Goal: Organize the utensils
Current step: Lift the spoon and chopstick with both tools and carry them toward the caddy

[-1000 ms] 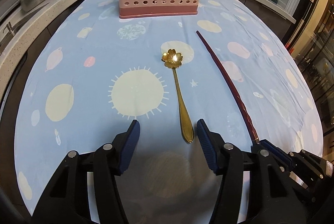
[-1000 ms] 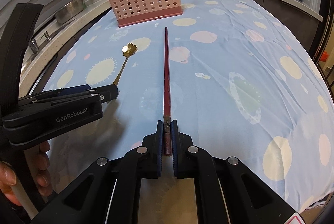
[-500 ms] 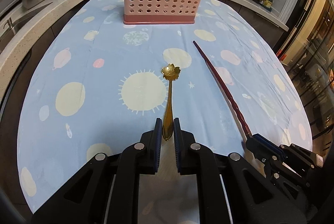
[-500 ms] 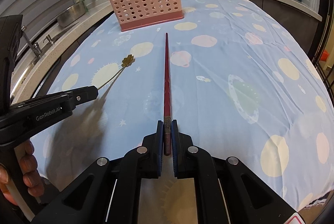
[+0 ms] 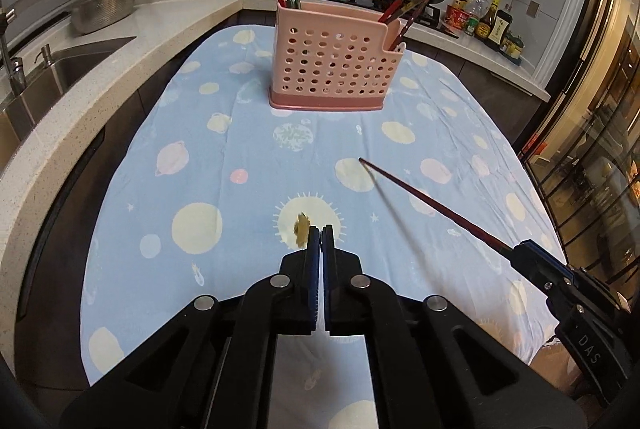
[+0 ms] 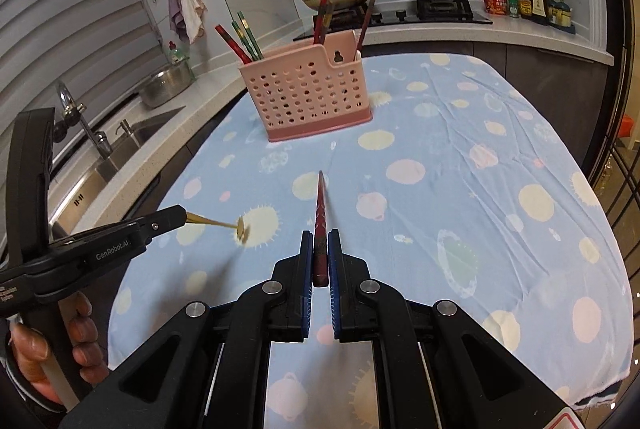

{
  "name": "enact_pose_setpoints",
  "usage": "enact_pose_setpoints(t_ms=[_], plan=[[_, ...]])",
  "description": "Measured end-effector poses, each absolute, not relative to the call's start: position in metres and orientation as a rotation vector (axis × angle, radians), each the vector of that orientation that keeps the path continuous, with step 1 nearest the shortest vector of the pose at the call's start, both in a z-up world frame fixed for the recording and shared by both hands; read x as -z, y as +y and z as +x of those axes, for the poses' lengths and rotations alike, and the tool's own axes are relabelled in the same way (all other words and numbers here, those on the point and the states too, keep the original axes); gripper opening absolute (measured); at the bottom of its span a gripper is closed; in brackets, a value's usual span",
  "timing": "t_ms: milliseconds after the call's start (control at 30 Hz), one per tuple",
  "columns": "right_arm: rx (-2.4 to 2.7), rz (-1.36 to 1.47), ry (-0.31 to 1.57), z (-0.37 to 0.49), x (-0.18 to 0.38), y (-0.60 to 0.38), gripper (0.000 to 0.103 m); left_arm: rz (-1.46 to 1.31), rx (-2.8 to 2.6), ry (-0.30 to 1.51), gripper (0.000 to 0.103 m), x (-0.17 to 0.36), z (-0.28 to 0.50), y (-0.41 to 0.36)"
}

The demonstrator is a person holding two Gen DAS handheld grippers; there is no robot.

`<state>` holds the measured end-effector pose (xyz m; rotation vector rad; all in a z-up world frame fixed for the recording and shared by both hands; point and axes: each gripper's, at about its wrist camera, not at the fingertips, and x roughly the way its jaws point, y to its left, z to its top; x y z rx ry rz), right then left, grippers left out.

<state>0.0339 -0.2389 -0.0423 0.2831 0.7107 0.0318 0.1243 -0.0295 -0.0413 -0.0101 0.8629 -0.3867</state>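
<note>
The pink basket (image 5: 334,67) stands at the far end of the table, on the blue cloth (image 5: 200,157) with moons and suns, and everything here is told from that basket. It already has chopsticks standing in its two ends, some at the left end and some in the lower box at the right end. The left gripper (image 5: 321,235) is well short of the basket and a bit to its left side. Its jaws are pressed tight on the handle of the gold spoon (image 6: 224,225). The spoon sticks out past the jaws, up off the cloth, and its flower-shaped bowl is the end that points toward the basket. The right gripper (image 6: 320,249) is also well short of the basket, almost straight in front of its middle. Its jaws are squeezed on the thick end of the red chopstick (image 6: 321,217). The chopstick runs straight out from the jaws, and its thin tip aims right at the basket, also off the cloth. Both things point long-ways at the basket, so both have to go forward and then tip up to drop in from the top. Neither gripper looks much nearer than the other. I think the spoon should go to an open spot in the basket and the chopstick beside the other chopsticks.
</note>
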Motion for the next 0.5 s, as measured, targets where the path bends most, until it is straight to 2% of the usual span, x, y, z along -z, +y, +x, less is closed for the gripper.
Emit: enact_pose_setpoints(t_ms=[500], plan=[[-0.078, 0.284, 0.558, 0.065, -0.022, -0.238, 0.007, 0.015, 0.382, 0.807, 0.001, 0.001, 0.141, -0.035]])
